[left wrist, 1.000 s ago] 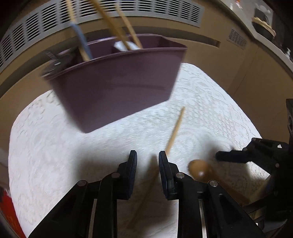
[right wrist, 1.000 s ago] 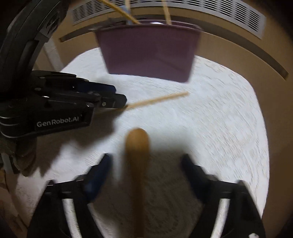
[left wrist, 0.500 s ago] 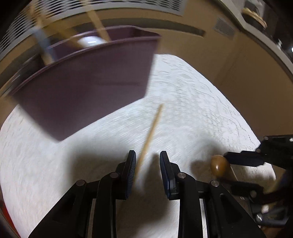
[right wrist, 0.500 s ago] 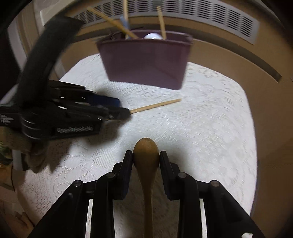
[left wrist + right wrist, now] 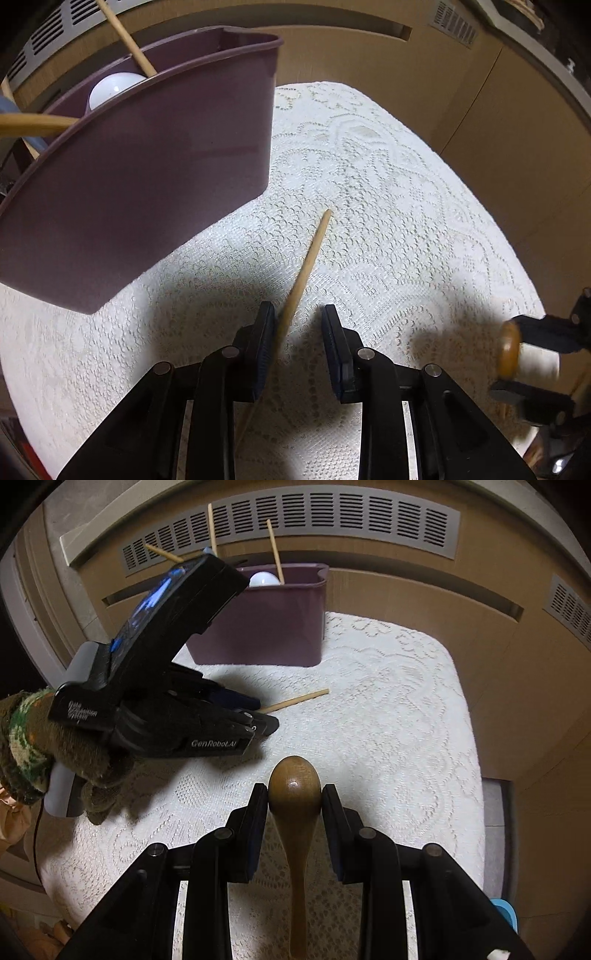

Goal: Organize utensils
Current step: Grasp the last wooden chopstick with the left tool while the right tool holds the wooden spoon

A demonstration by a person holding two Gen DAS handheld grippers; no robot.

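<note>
While lace lies flat, right gripper (image 5: pixel 294 795) clamps smooth wooden spoon (image 5: pixel 294 790)

A chopstick (image 5: pixel 308 258) lies on the lace cloth (image 5: pixel 406 221), its near end between the left gripper's (image 5: pixel 297 325) parted jaws, against the left one. The purple bin (image 5: pixel 140 162) stands just left, holding sticks.
</note>
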